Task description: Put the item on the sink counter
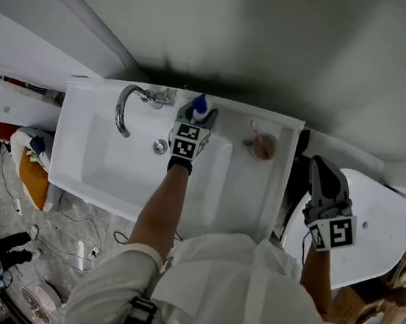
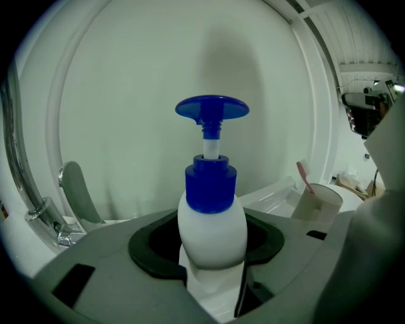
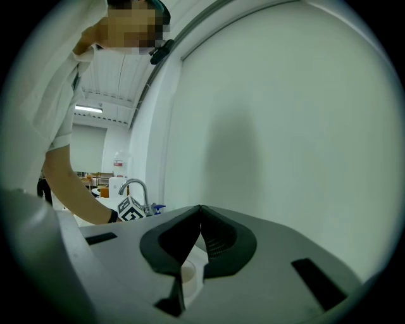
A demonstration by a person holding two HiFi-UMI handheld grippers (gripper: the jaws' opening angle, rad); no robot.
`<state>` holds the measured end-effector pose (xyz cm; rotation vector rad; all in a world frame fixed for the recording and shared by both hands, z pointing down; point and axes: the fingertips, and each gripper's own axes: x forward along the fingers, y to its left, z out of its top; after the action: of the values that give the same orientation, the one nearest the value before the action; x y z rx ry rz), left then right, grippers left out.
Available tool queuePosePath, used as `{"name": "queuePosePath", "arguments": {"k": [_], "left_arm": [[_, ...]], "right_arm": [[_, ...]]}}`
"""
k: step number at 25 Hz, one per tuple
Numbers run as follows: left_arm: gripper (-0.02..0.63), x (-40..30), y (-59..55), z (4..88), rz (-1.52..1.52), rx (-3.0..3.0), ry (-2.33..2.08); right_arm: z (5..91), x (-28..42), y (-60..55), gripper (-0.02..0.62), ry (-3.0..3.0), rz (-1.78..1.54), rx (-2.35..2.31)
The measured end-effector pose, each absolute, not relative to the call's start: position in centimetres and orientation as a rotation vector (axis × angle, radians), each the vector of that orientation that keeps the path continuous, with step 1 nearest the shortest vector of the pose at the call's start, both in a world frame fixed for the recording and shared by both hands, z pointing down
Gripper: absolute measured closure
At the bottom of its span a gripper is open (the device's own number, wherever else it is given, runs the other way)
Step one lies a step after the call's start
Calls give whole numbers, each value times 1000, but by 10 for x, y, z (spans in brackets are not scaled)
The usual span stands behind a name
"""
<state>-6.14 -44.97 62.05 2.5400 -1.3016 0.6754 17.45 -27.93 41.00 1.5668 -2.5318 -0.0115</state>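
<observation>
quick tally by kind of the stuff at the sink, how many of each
pump bottle: 1
cup: 1
toothbrush: 1
faucet: 1
total: 4

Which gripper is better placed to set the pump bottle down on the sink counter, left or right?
Left. The left gripper clamps the pump bottle at the back of the sink counter, by the faucet. The right gripper is shut, empty, off to the side.

Faucet (image 1: 124, 110) and cup (image 1: 264, 145) crowd the sink counter's (image 1: 232, 121) back.
</observation>
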Motion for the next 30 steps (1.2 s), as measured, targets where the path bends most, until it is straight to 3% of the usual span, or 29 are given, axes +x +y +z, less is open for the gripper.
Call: {"name": "queuePosePath", "arguments": {"k": [10, 30], "left_arm": [[293, -67, -441, 608, 657, 2535, -1331], [239, -79, -385, 513, 398, 2581, -1424]], "right_arm": [[406, 174, -275, 584, -2550, -14, 1574], [386, 172, -248, 584, -2600, -86, 1575]]}}
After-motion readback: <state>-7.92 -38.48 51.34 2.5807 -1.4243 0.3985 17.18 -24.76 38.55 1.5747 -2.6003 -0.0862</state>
